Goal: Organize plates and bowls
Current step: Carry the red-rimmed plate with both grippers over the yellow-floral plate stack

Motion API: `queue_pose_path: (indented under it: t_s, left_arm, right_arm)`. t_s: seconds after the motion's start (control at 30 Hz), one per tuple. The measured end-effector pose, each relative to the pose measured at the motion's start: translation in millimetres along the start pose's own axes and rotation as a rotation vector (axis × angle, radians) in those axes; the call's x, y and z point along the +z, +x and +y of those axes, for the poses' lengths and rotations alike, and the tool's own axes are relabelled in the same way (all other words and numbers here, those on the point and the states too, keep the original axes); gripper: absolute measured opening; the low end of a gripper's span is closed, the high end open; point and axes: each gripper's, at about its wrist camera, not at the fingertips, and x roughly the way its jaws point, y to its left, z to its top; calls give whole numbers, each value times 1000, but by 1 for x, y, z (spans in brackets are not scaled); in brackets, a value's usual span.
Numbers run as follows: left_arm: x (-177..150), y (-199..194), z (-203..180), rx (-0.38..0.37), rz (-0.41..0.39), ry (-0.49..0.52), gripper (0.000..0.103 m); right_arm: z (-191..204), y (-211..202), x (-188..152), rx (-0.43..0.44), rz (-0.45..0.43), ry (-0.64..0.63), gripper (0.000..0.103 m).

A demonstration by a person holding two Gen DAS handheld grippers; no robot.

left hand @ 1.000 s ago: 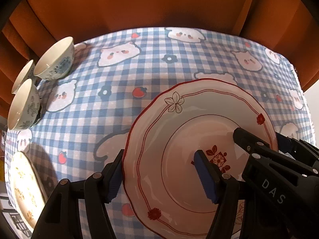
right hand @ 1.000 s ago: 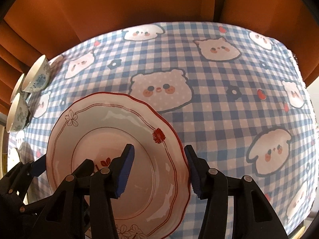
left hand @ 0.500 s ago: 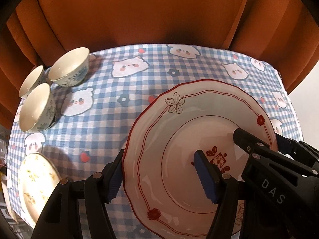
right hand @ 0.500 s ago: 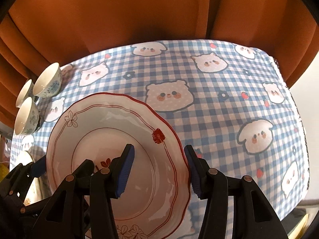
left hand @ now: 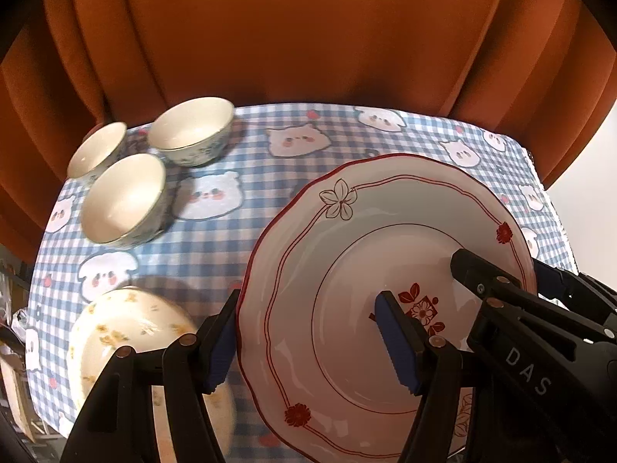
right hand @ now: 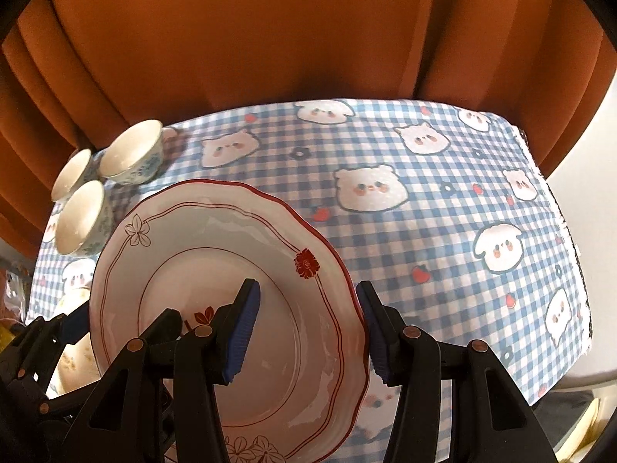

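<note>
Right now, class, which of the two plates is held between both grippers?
The red-rimmed plate, clamped at opposite edges by the left gripper and right gripper. The yellow-flowered plate lies on the checked tablecloth, ungripped.

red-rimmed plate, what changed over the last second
Both grippers, left and right, have carried the red-rimmed plate up and back from the table: the bowls and yellow-flowered plate have come further into view. Unchanged: both grips on opposite rims; the bowls sit clustered.
</note>
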Motion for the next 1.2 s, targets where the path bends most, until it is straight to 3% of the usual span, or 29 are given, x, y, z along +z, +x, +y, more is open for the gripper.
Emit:
queue_pose_path:
  t_s: [0.67,1.2]
  left_arm:
    - [-34,-26,108,25,3,-1,68]
    - [-67,-2,162,9,124,-91,68]
  right_arm:
    - [110,-8,-38,50,5,10,55]
    - [165,22,-68,39,119,-55,55]
